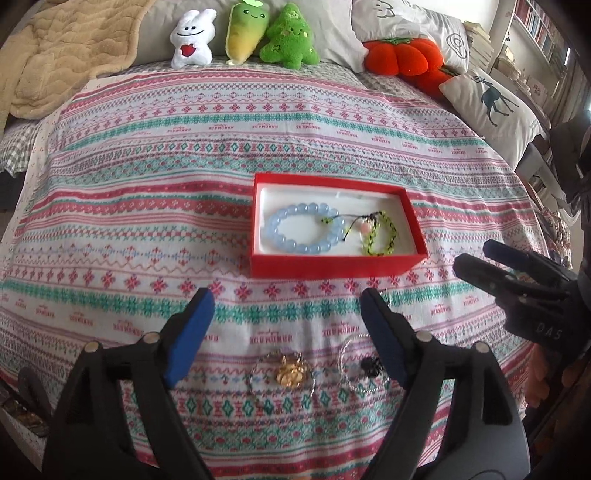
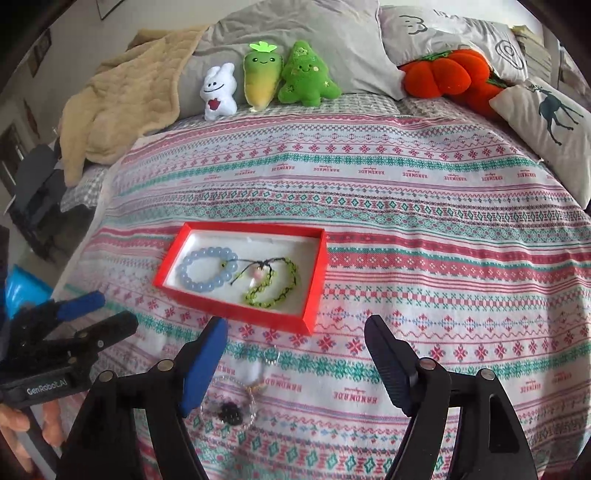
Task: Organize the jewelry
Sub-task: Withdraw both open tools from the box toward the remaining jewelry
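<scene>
1. A bed is covered by a patterned bedspread [image 1: 147, 206] in pink, teal and white bands.
2. Along its far edge stand a white plush bunny [image 1: 192, 38], a green-and-yellow plush carrot [image 1: 245, 31] and a green plush tree [image 1: 290, 37], backed by grey pillows [image 2: 295, 33].
3. An orange plush pumpkin [image 1: 404, 55] and a deer-print cushion [image 1: 491, 107] lie toward the far right corner; a beige blanket [image 1: 62, 51] is heaped at the far left corner.
4. Bookshelves [image 1: 535, 29] stand beyond the right side of the bed.
5. A red box [image 1: 332, 266] with a white lining sits near the middle of the bedspread. In it lie a pale blue bead bracelet [image 1: 301, 229] on the left and a green-and-black braided bracelet [image 1: 380, 236] on the right.
6. Toward the near edge, outside the box, lie a gold flower piece [image 1: 291, 371] on a thin chain and a clear bead bracelet [image 1: 360, 363] with a dark charm.
7. The left gripper [image 1: 286, 308] hangs above these loose pieces, its jaws spread wide with nothing between the blue pads and touching nothing.
8. The right gripper [image 2: 295, 339] is likewise wide apart and empty, over the bedspread just in front of the box's near edge.
9. A hand [image 2: 22, 424] holds the left gripper at the left of the right wrist view.
</scene>
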A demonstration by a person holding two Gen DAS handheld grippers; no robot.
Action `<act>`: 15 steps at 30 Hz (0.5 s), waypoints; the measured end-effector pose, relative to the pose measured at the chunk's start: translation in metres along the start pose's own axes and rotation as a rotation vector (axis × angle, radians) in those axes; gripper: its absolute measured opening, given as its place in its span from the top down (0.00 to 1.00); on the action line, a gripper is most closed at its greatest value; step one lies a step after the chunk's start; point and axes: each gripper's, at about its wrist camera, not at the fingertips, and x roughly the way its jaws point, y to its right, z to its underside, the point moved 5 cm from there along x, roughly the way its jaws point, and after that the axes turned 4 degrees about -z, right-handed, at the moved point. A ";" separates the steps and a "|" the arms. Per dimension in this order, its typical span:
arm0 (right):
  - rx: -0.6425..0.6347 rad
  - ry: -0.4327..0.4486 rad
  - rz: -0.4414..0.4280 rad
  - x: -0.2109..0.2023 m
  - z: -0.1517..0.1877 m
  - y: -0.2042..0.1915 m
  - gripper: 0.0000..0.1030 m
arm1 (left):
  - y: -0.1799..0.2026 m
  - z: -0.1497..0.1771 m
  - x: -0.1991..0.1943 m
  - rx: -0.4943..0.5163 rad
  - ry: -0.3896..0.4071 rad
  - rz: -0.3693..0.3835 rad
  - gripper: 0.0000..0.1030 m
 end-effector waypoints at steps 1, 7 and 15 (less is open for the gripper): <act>-0.007 -0.004 -0.001 -0.002 0.004 0.000 0.24 | -0.001 0.004 -0.001 0.002 -0.007 -0.005 0.19; 0.003 -0.039 -0.015 -0.009 0.027 0.000 0.21 | -0.002 0.025 -0.002 0.034 -0.049 -0.035 0.11; -0.016 -0.067 0.021 -0.010 0.049 0.008 0.19 | -0.014 0.054 0.001 0.075 -0.077 -0.079 0.04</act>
